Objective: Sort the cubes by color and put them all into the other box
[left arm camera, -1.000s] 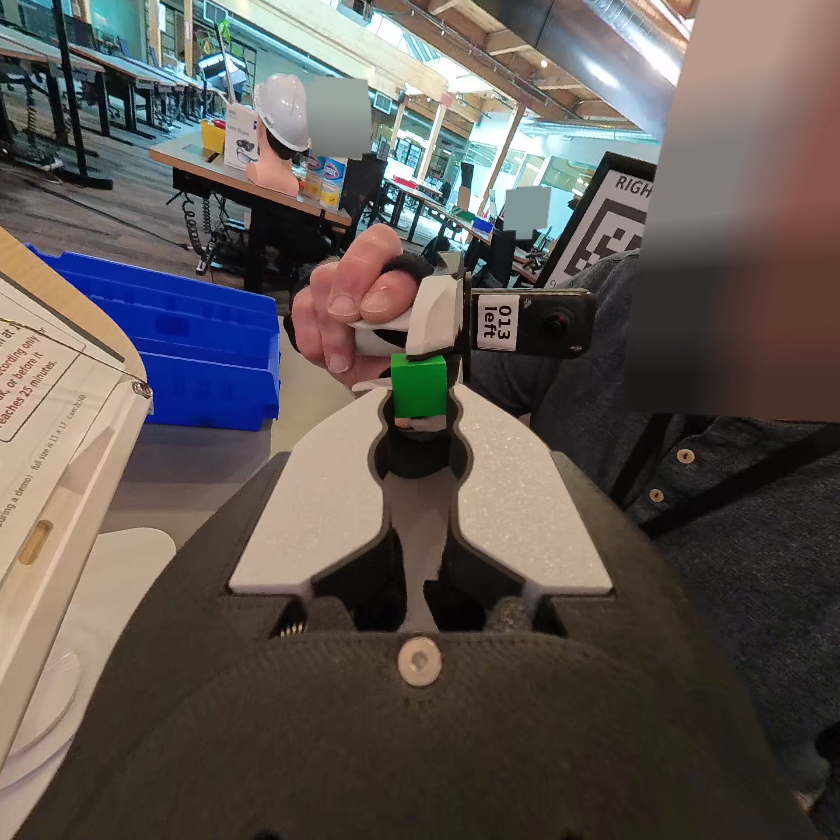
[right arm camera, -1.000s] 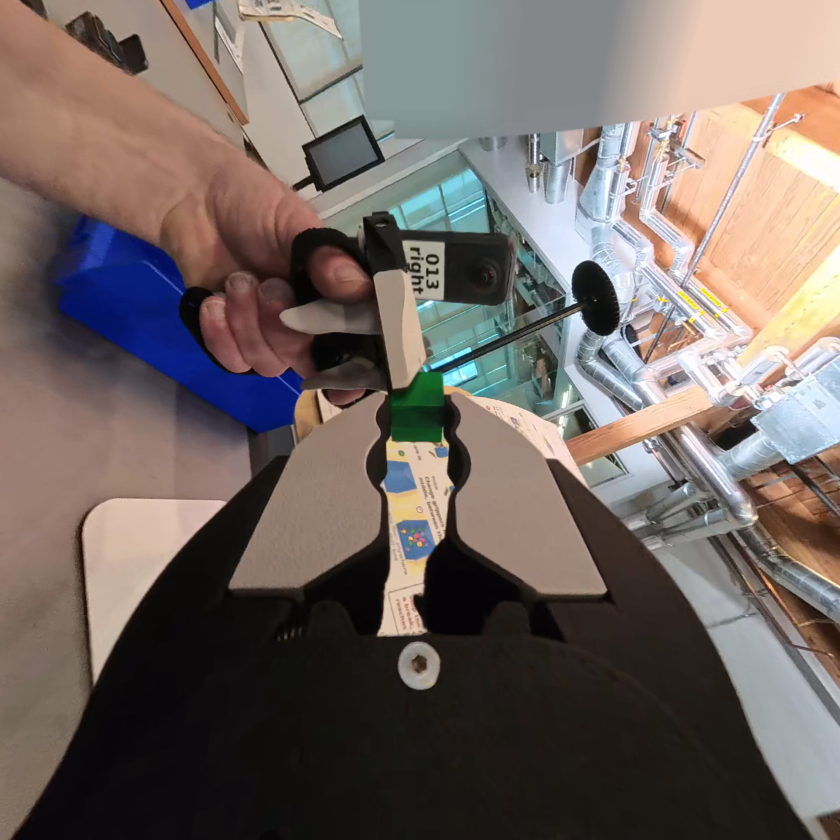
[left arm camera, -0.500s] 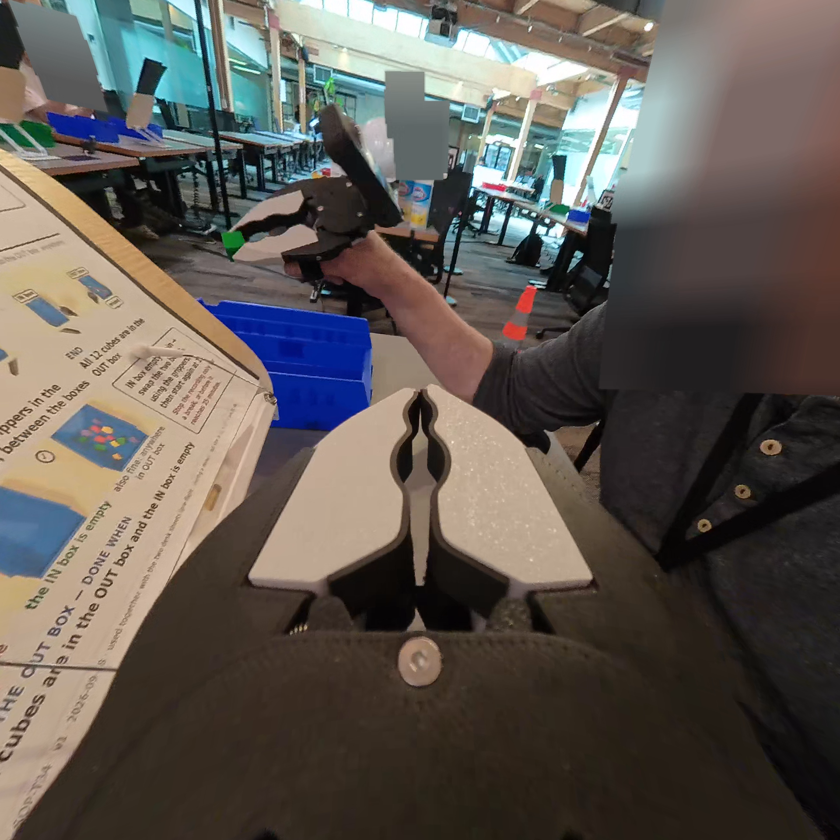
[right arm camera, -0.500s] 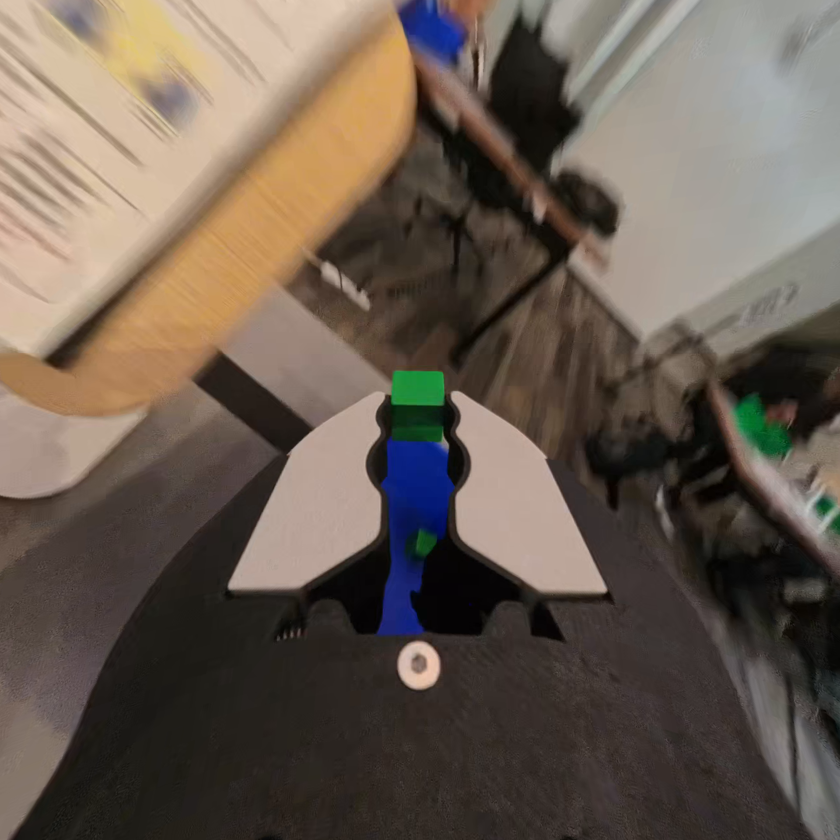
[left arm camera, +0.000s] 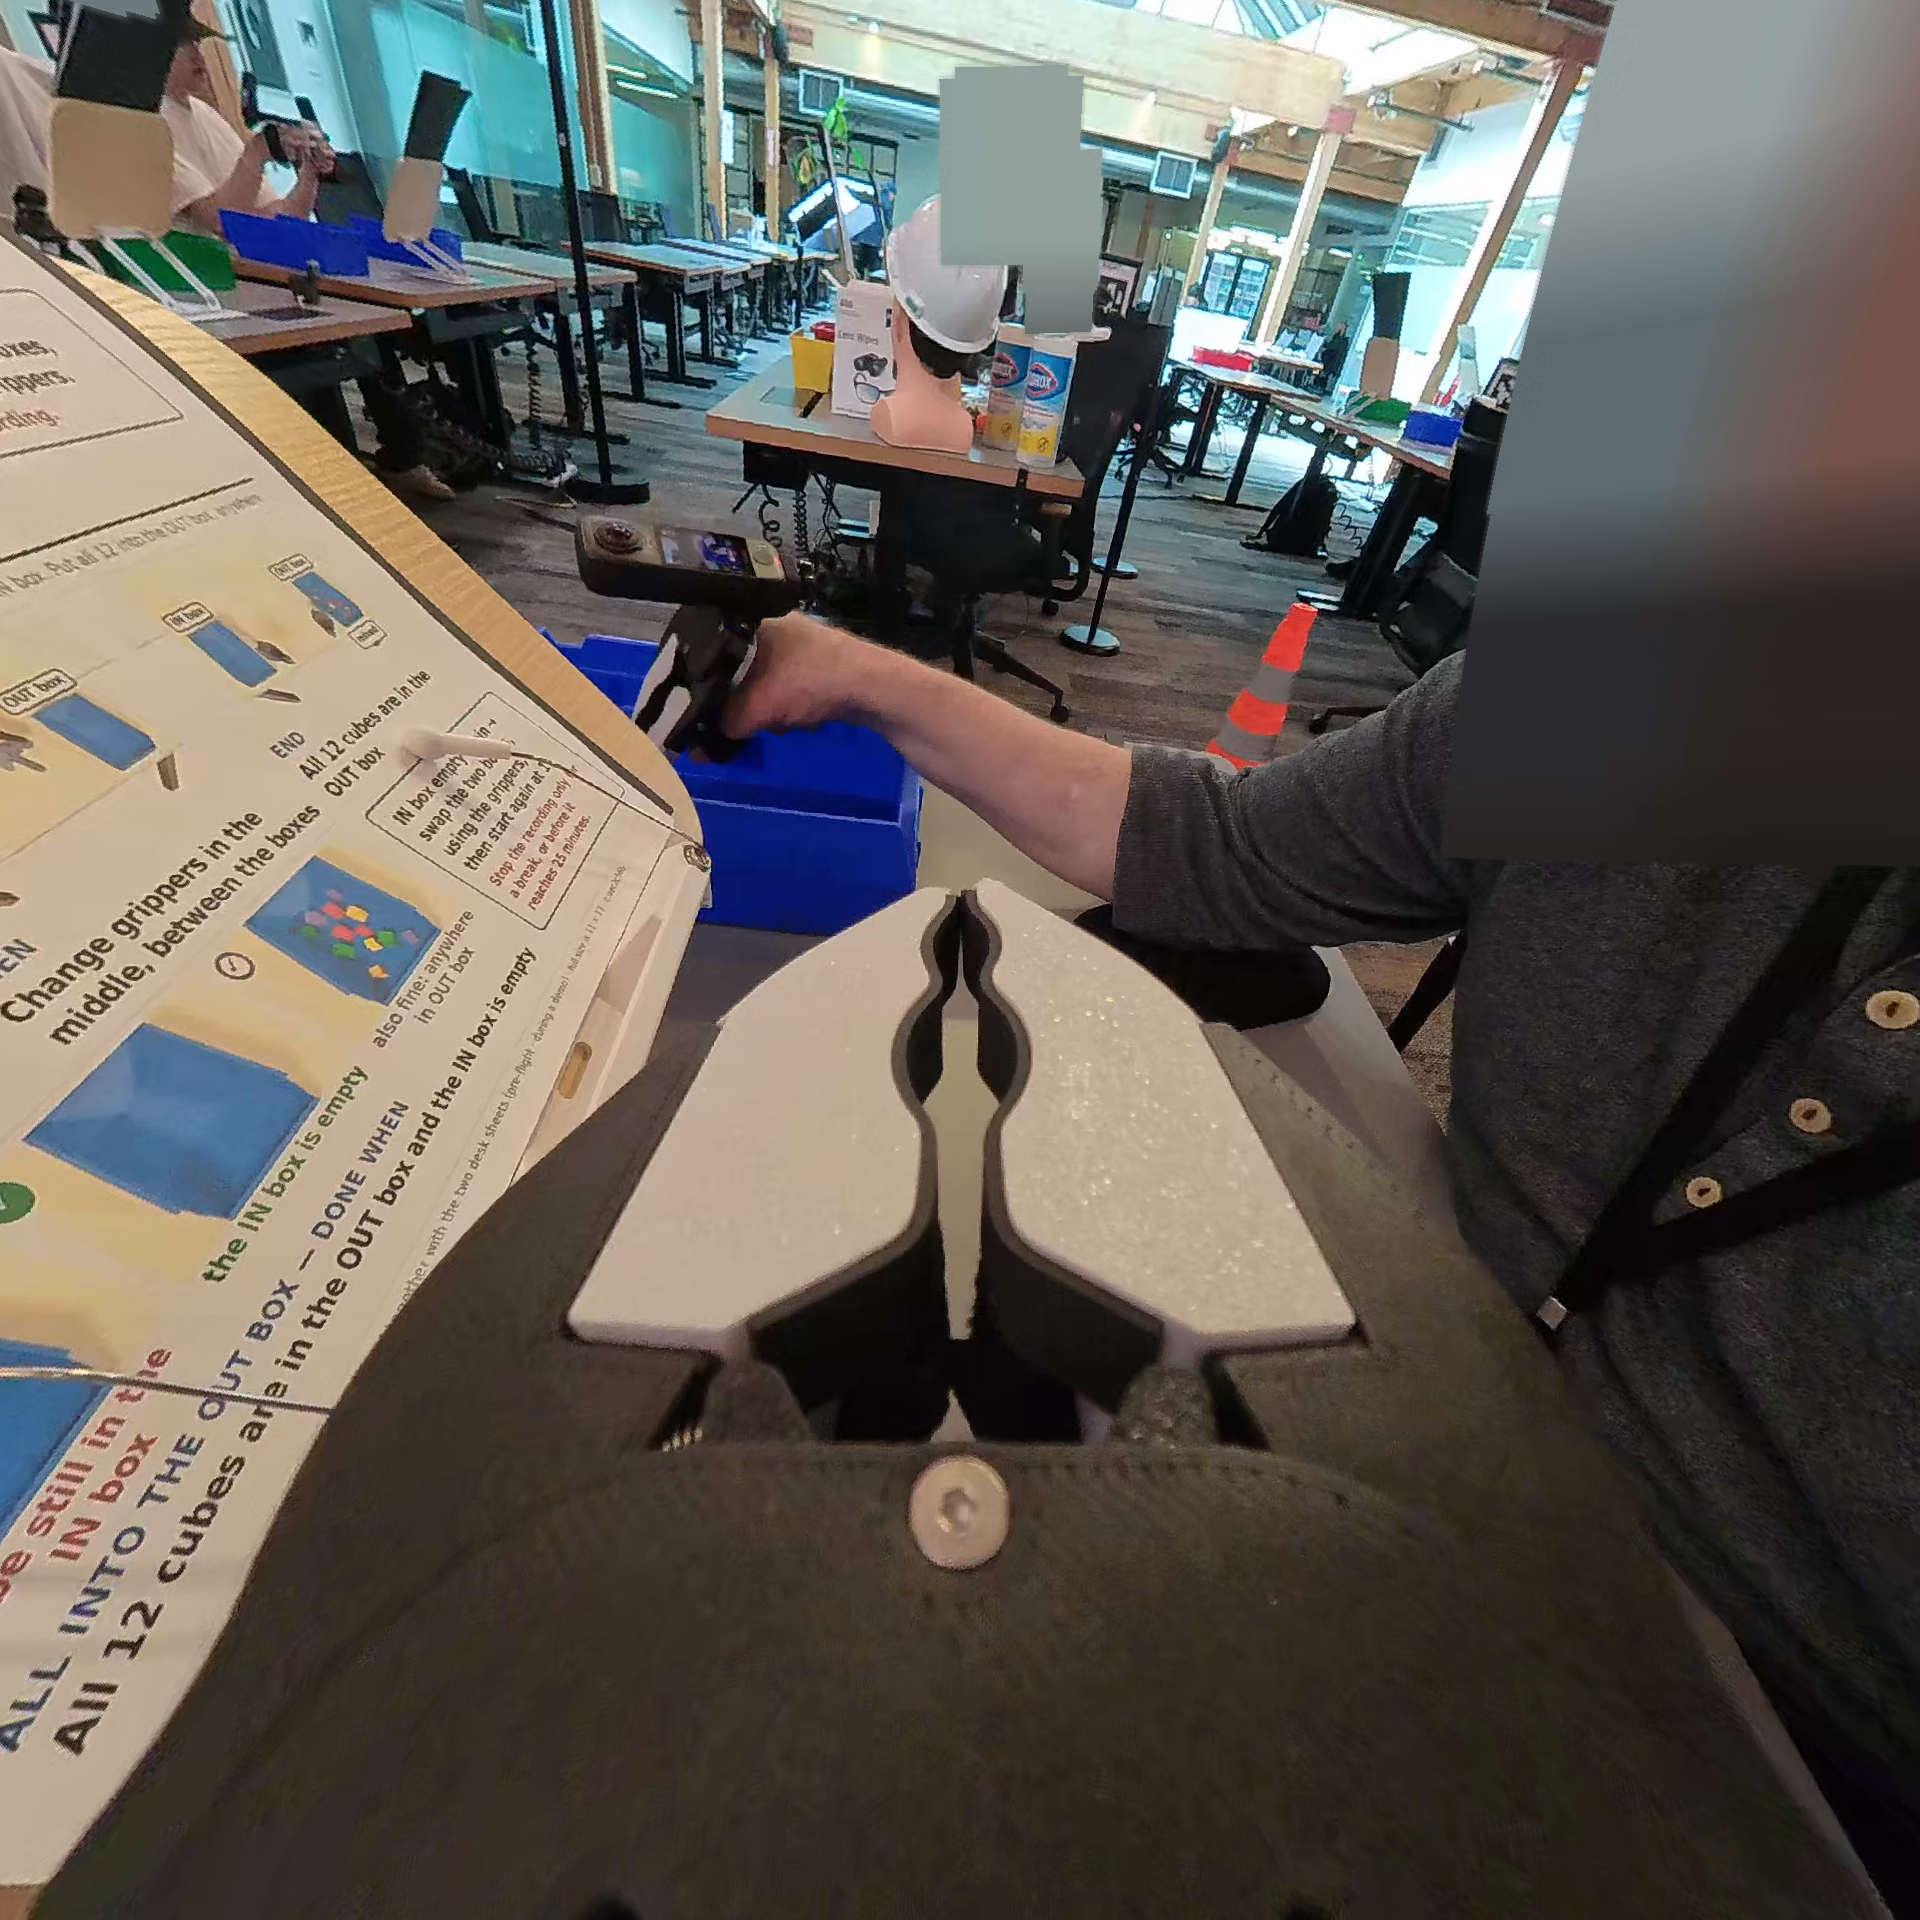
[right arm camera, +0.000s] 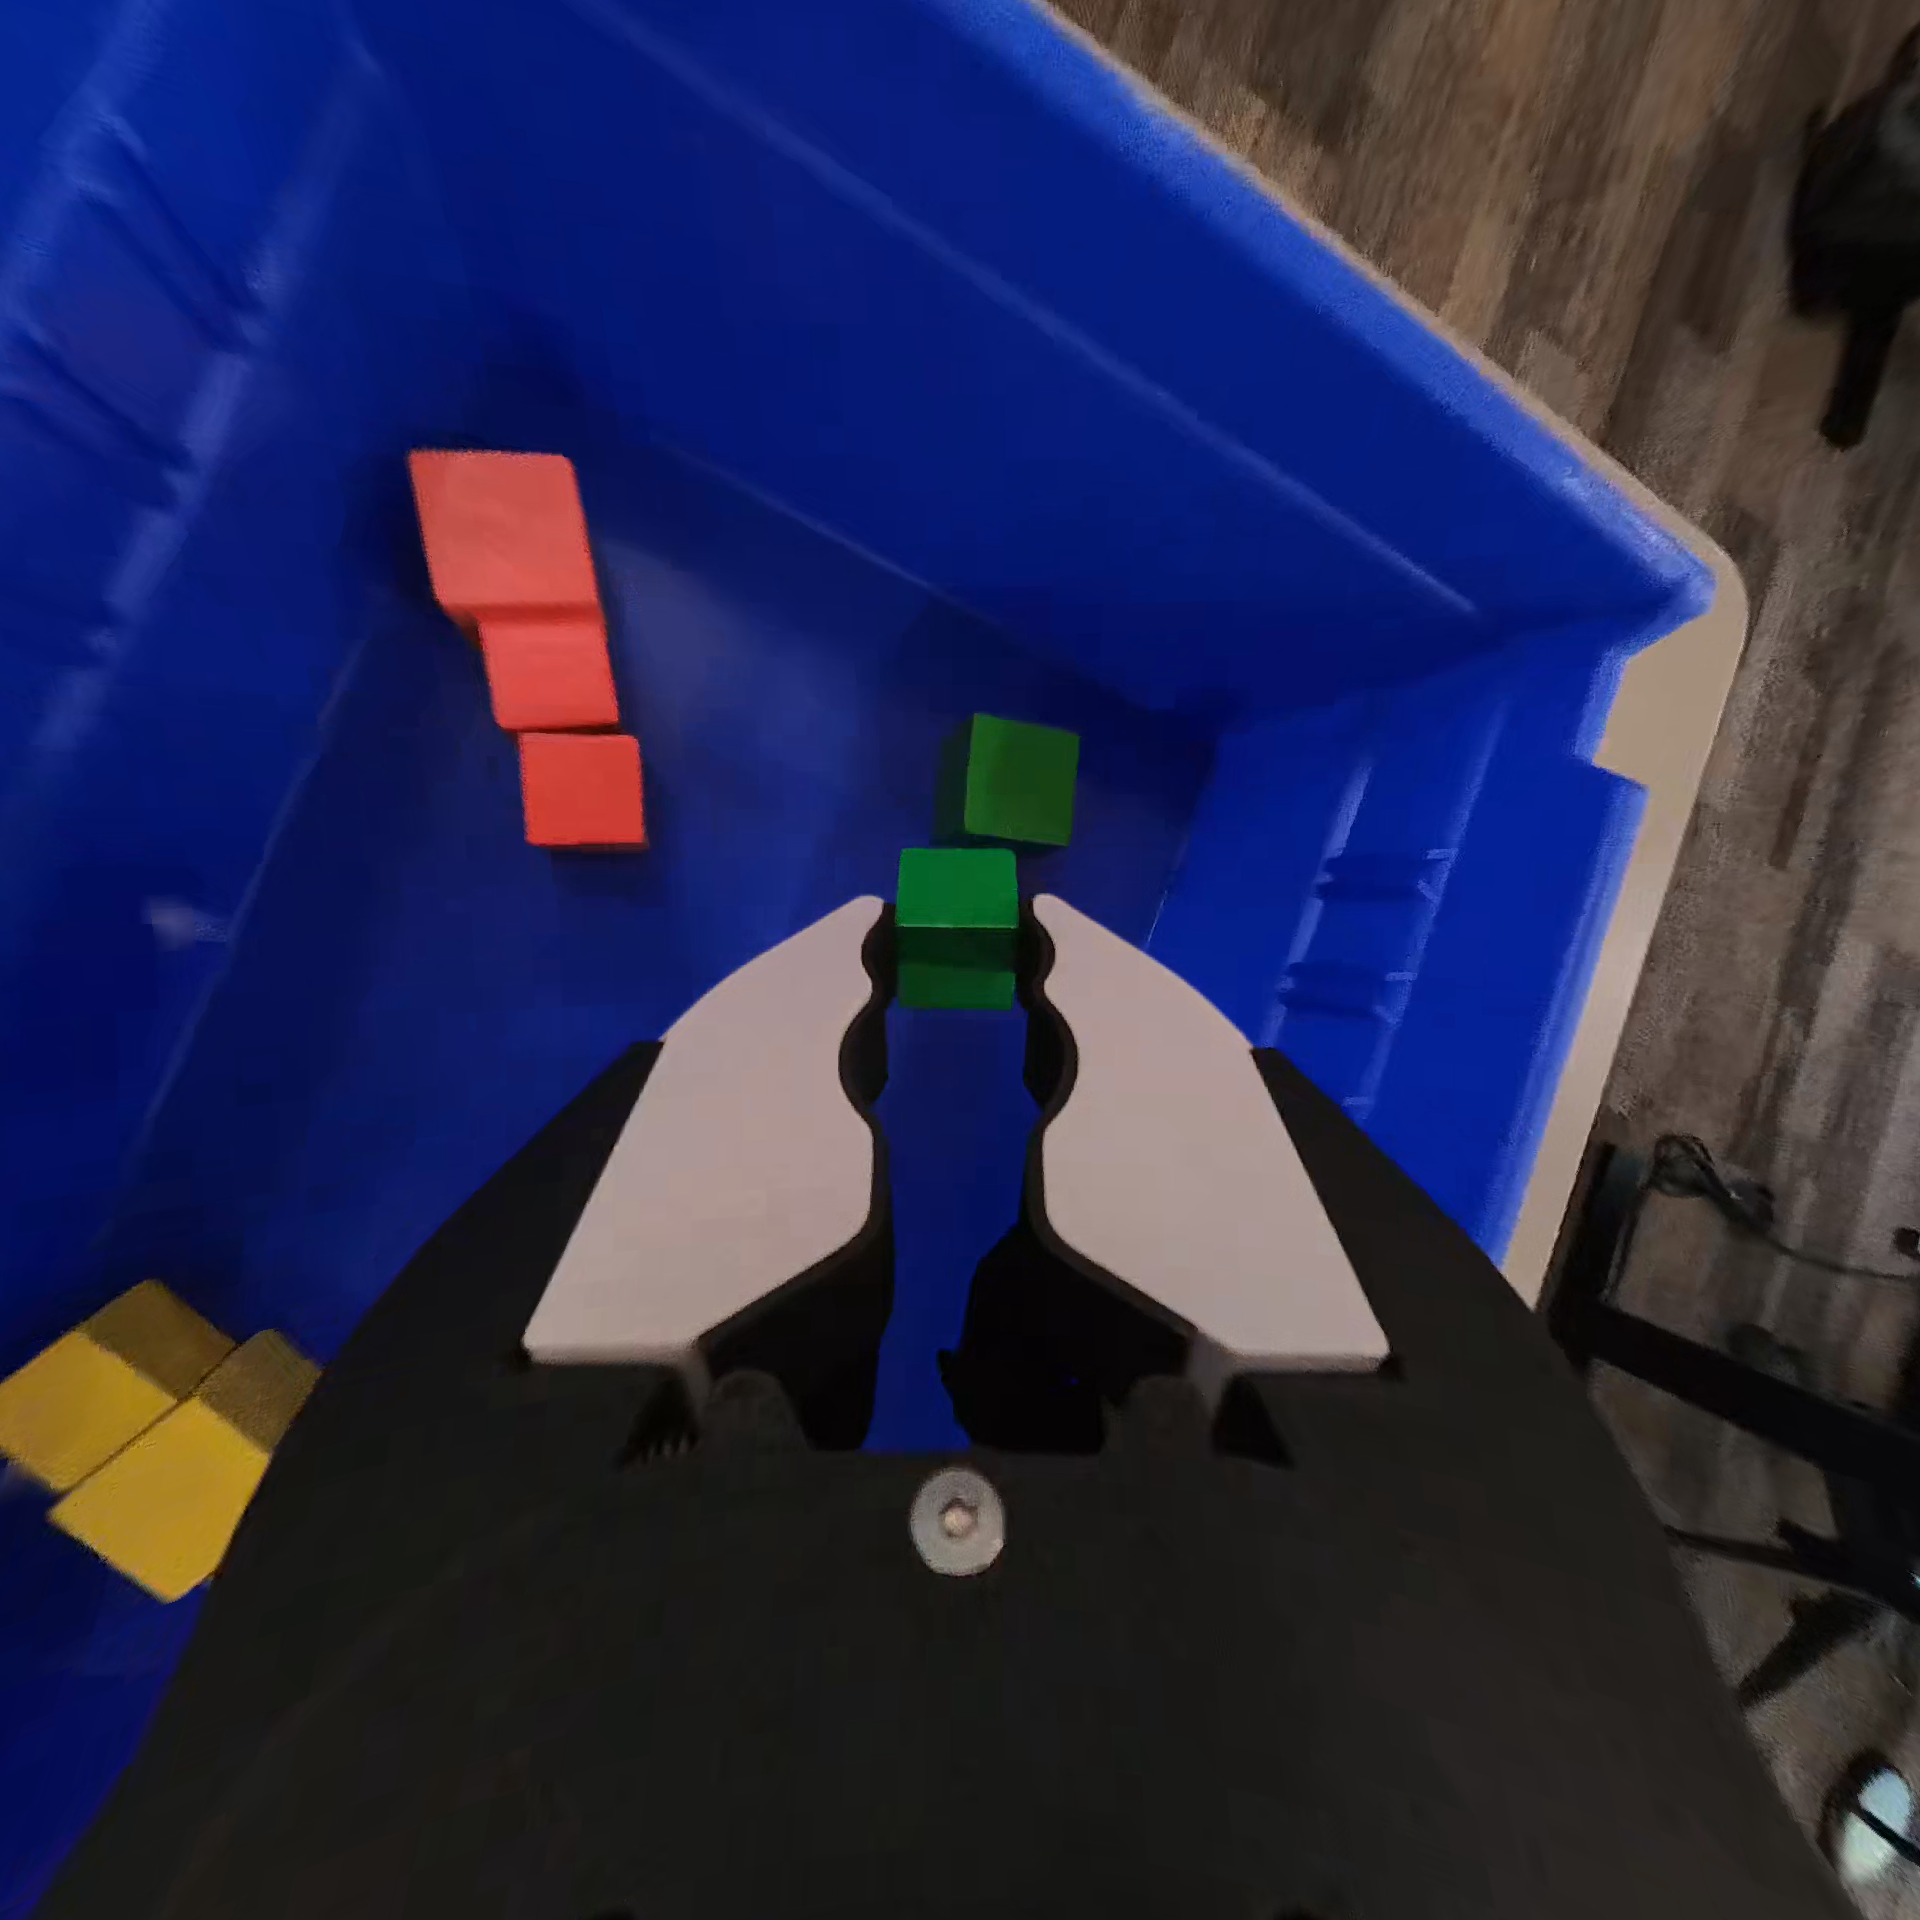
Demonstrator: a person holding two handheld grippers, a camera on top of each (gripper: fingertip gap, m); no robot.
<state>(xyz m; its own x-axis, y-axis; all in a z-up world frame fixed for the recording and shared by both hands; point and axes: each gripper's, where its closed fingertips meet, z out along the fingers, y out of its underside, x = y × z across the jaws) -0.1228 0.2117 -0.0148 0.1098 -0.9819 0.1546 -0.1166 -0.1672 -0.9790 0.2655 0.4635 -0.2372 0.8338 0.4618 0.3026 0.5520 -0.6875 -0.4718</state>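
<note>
Right hand-held gripper [right arm camera: 956, 914] now inside blue box [right arm camera: 1143, 343], clamping green cube [right arm camera: 956, 894], left one pinched together bare

An instruction sheet [left arm camera: 239, 935] on a tan board fills the left side of the left wrist view. In the upper middle, a white hard hat [left arm camera: 951, 296] sits on a mannequin head on a desk, with two wipe canisters [left arm camera: 1029, 400] just beside it. An orange traffic cone [left arm camera: 1270, 681] stands on the dark wood floor [left arm camera: 1195, 623] at centre right. Rows of desks recede behind.
</note>
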